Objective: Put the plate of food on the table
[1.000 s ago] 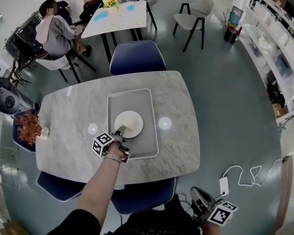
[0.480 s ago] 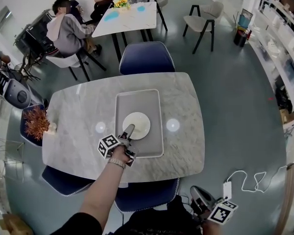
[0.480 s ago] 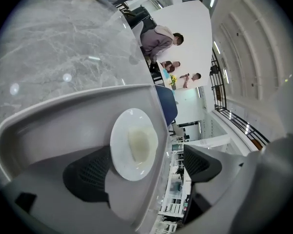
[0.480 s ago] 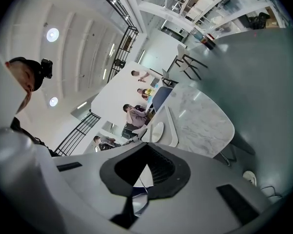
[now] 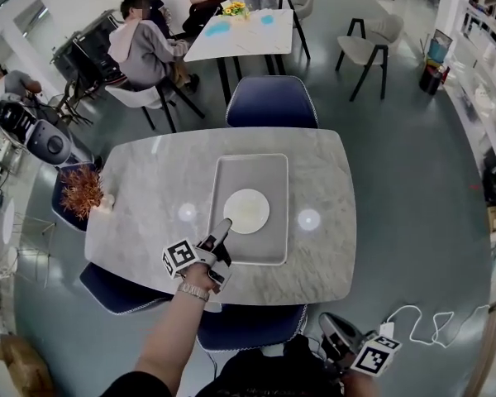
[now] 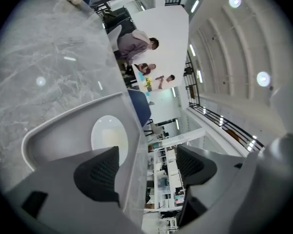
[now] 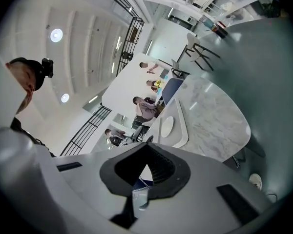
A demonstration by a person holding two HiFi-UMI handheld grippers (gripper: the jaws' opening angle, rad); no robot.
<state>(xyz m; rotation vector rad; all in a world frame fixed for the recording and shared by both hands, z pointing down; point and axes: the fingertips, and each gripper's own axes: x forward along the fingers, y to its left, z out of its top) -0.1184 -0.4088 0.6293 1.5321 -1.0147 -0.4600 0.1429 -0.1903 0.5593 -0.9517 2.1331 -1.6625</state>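
Observation:
A white plate (image 5: 246, 211) with a faint yellowish patch lies in a grey tray (image 5: 273, 251) on the marble table (image 5: 140, 213). My left gripper (image 5: 221, 231) is at the tray's near left rim. In the left gripper view, the left gripper (image 6: 146, 165) is open and the tray's (image 6: 53, 130) rim runs between its jaws without either pad pressing on it. The plate (image 6: 107, 133) lies just beyond the left pad. My right gripper (image 5: 347, 350) hangs low, below the table's near edge. Its jaws look shut and empty in the right gripper view (image 7: 146, 172), far from the plate (image 7: 167, 126).
One blue chair (image 5: 271, 102) stands at the table's far side and another (image 5: 248, 325) at the near side. A dried orange plant (image 5: 83, 190) sits at the table's left end. People sit around a white table (image 5: 240, 31) at the back. A white cable (image 5: 413, 313) lies on the floor.
My left gripper's tip has drawn back a little from the plate toward the tray's near left rim. The head view has swung, so the table now sits further right. The right gripper has not moved.

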